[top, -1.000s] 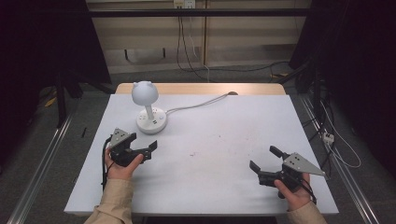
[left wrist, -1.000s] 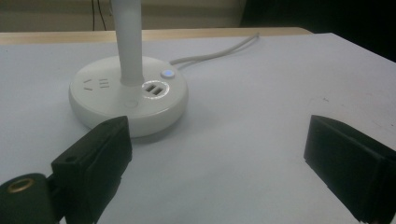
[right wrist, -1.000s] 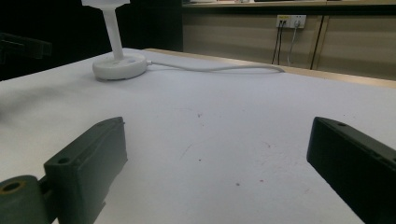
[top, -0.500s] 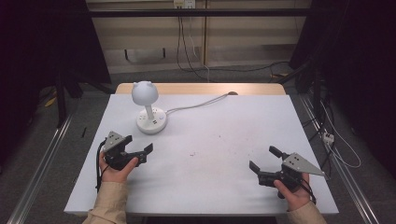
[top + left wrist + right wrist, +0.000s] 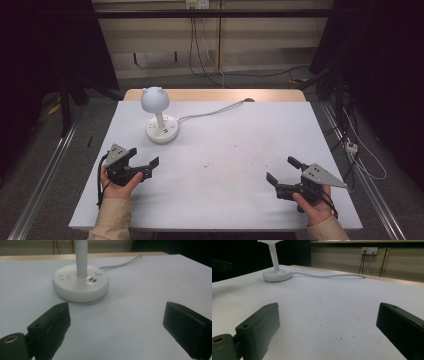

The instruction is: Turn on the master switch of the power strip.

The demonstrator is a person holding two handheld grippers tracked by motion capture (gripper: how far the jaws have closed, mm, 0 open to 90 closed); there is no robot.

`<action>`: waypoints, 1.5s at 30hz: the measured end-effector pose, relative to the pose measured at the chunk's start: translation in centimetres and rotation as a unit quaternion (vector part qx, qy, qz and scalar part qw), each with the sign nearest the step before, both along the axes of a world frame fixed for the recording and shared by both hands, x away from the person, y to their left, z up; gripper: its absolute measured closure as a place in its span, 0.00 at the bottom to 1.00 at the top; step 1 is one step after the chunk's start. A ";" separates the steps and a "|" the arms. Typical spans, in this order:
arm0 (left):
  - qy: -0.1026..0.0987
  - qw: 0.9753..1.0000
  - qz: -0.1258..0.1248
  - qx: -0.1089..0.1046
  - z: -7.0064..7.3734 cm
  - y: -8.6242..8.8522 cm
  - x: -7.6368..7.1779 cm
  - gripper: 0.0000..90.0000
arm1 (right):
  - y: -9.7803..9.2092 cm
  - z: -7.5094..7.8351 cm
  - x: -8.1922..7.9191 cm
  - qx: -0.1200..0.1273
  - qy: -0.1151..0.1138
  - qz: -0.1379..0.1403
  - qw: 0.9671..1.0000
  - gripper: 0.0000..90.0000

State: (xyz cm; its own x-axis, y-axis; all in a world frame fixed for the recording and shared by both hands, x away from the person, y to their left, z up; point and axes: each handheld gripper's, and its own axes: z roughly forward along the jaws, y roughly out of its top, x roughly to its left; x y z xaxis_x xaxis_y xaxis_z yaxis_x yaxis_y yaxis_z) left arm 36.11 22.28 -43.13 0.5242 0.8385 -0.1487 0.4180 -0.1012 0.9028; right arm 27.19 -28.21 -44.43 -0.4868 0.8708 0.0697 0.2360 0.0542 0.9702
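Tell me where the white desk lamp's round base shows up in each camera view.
High view: white round plastic lamp base, upper left of the table.
Left gripper view: upper left of centre, close ahead.
Right gripper view: far upper left.
Shared landmark: its white cord trailing toward the table's far edge.

The table [image 5: 240, 150] has a smooth, matt, pale grey-white top with scattered small dark specks; along its far edge runs a strip of light wood [image 5: 215, 95] with a smooth finish.

The lamp [image 5: 161, 129], near the far left corner, appears to be white plastic, smooth with a soft sheen on its round base and stem. Its cord [image 5: 215, 111] is white and smooth-sheathed.

The left gripper [image 5: 145, 166] and right gripper [image 5: 282, 171] have matt black jaws, apparently plastic; each carries a grey, flat-finished plate.

The sleeves [image 5: 112, 220] look like beige woven cloth.
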 end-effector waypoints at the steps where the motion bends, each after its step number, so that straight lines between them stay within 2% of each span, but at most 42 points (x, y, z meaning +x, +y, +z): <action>1: -0.001 1.000 0.003 -0.002 0.0 0.1 0.0 0.08 | 0.0 0.0 0.0 -0.002 0.000 0.002 1.000 0.05; 16: 0.001 1.000 0.005 -0.005 -0.3 1.7 -0.8 0.08 | 0.1 -0.1 0.0 -0.004 0.001 0.002 1.000 0.05; 35: 0.000 1.000 0.008 -0.005 -0.3 2.7 -2.0 0.08 | 0.2 0.0 -0.1 -0.005 0.001 0.005 1.000 0.05; 45: -0.001 1.000 0.006 0.002 -0.4 2.9 -2.4 0.08 | 0.1 0.0 -0.1 -0.003 0.003 0.004 1.000 0.05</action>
State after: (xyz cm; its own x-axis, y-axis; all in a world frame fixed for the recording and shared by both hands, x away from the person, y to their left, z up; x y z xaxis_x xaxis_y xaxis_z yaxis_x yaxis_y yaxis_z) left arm 33.67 25.17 -43.56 0.5151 0.8449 -0.1447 0.4171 -0.0996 0.9034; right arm 27.10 -28.07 -44.42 -0.4933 0.8673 0.0666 0.2405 0.0623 0.9686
